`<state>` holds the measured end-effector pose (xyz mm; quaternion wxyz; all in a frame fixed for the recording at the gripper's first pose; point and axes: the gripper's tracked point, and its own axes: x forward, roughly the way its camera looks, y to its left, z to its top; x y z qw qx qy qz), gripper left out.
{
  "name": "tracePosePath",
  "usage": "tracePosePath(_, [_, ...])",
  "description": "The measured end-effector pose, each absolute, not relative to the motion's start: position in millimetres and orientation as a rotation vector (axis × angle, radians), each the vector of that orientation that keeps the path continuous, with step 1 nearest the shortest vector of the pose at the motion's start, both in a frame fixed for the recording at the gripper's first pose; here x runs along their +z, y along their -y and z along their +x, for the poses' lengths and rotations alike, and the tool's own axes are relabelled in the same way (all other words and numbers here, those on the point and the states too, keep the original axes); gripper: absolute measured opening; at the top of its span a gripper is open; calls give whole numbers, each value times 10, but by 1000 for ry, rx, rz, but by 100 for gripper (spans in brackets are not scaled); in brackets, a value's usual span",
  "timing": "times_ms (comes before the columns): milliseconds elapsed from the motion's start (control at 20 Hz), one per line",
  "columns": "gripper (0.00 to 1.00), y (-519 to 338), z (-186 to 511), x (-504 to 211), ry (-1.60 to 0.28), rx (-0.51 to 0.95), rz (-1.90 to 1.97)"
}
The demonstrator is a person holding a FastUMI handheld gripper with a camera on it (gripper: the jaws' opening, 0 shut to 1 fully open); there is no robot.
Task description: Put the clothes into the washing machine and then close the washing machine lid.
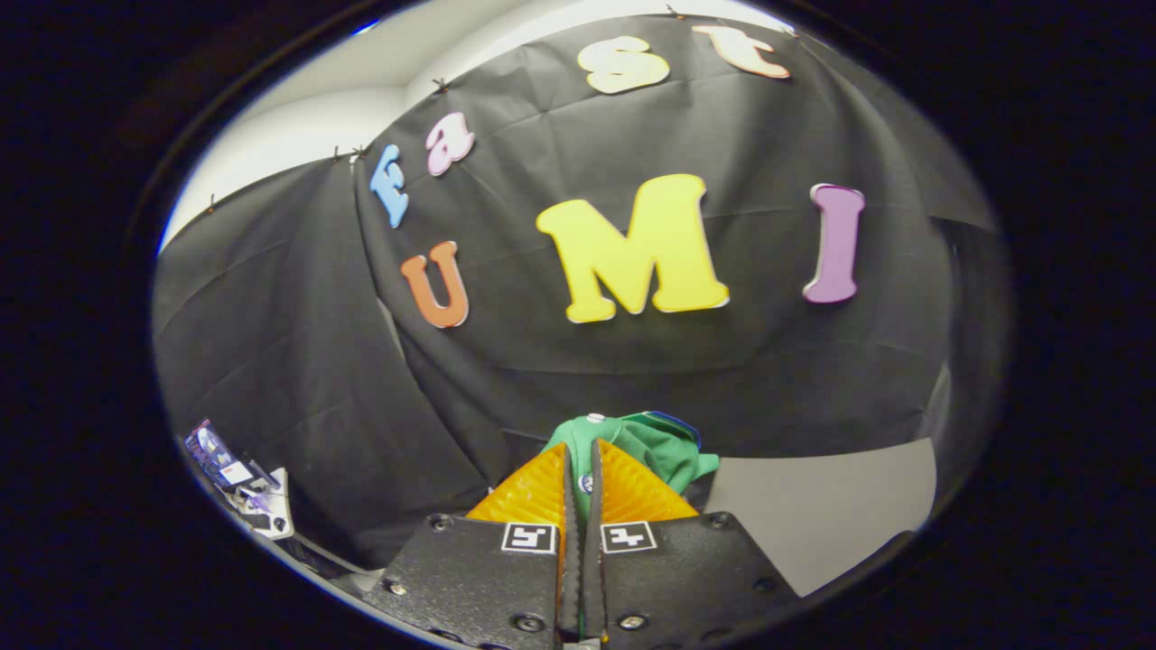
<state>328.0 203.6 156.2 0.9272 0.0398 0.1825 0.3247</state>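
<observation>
Green cloth (655, 447), one garment, is pinched between the two orange fingers (533, 492) of my tongs (580, 483), which are closed tight on it; it bunches up at twelve o'clock just past the tips. One grey surface (813, 506) lies at three o'clock, some small clutter (239, 487) at nine.

Tool (580, 469): ribbed orange plastic fingers (533, 492) on matt, grainy black plastic bodies, closed on soft green cloth garment (664, 442). Booth wall (271, 361): matt black creased cloth.
</observation>
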Motion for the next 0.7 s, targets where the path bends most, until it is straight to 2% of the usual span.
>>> tracePosePath(350, [5,-2870,3308,1116,-428,740,11])
tracePosePath(700, [5,-3401,3458,385,-542,698,30])
